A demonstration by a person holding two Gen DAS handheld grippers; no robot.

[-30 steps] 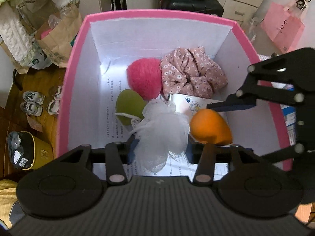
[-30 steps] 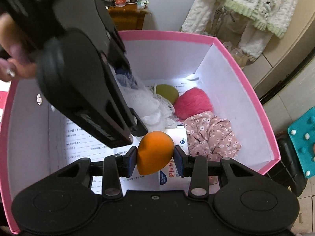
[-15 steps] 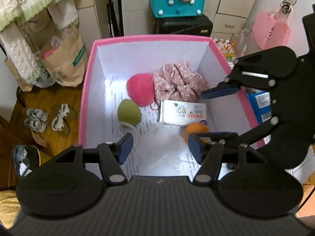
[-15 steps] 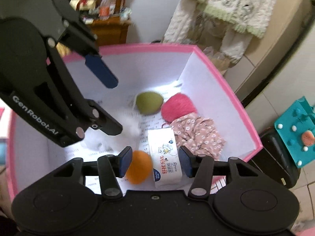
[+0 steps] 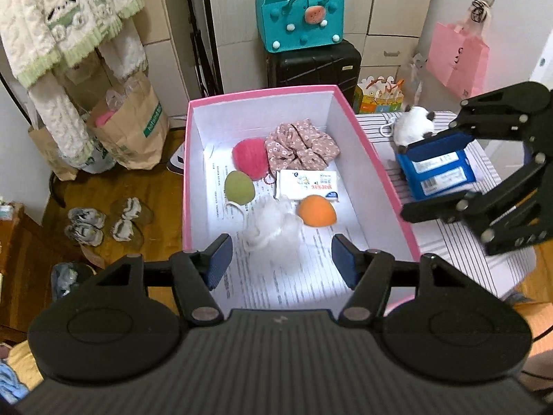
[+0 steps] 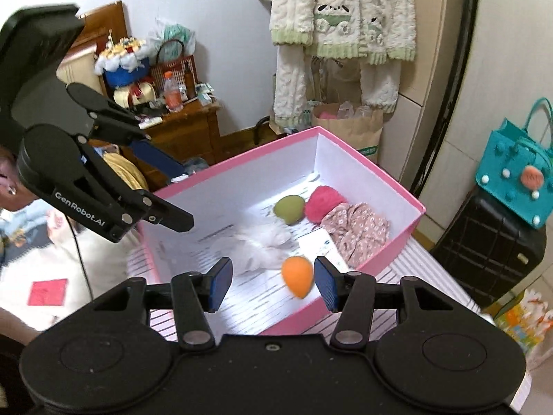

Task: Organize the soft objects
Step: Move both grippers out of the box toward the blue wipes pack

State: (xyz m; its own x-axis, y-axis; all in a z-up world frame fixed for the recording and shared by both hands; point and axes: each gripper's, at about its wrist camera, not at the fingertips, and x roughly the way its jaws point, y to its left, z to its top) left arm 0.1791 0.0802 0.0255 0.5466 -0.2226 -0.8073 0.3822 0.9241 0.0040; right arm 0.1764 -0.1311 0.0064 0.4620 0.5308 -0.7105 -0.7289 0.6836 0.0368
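Both tongs wide, empty | left tongs (image 6: 172, 193) marked "GenRobot.AI" | right tongs (image 6: 273, 282)

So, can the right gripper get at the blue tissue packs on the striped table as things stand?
Probably yes: the right gripper hangs with open, empty jaws right by the blue tissue packs, which lie uncovered outside the pink box.

Tissue pack (image 6: 319, 242) half hidden behind scrunchie (image 6: 357, 233), print unreadable.

left tongs (image 5: 279, 260) agape, right tongs (image 6: 273, 284) agape, empty
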